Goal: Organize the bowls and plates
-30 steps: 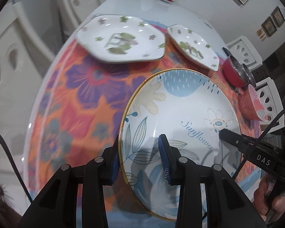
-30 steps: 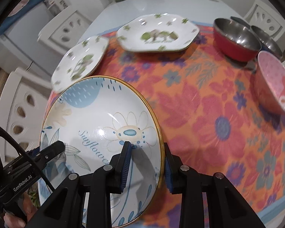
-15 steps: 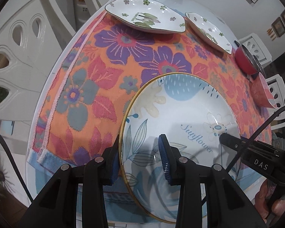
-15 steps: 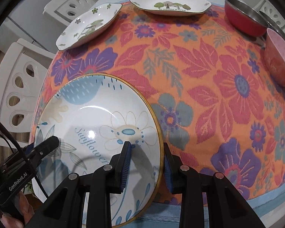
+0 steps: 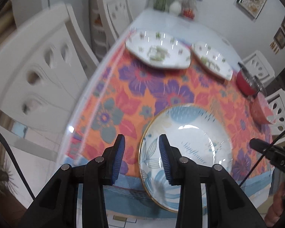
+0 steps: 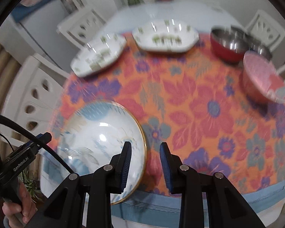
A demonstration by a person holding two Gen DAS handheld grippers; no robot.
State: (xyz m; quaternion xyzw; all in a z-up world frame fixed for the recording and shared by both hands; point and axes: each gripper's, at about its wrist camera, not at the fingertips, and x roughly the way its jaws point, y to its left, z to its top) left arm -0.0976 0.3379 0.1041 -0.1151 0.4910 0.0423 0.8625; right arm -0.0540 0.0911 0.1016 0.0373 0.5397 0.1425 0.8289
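Readable text in view

"Sunflower" is written in blue script inside the plate (image 5: pixel 186 148); "GenRobot.AI" is printed on the left gripper's (image 6: pixel 45 138) body in the right wrist view; "DAS" is printed on the right gripper's (image 5: pixel 256 144) body in the left wrist view.

Left wrist view: on the left hand-held gripper (image 5: pixel 141 158), angled steeply down, close over the surface's (image 5: pixel 182 26) near edge.
Right wrist view: on the right hand-held gripper (image 6: pixel 145 163), likewise angled.
Shared: sunflower plate (image 5: pixel 190 133) (image 6: pixel 96 131), floral cloth (image 5: pixel 142 87) (image 6: pixel 190 104), far dishes.
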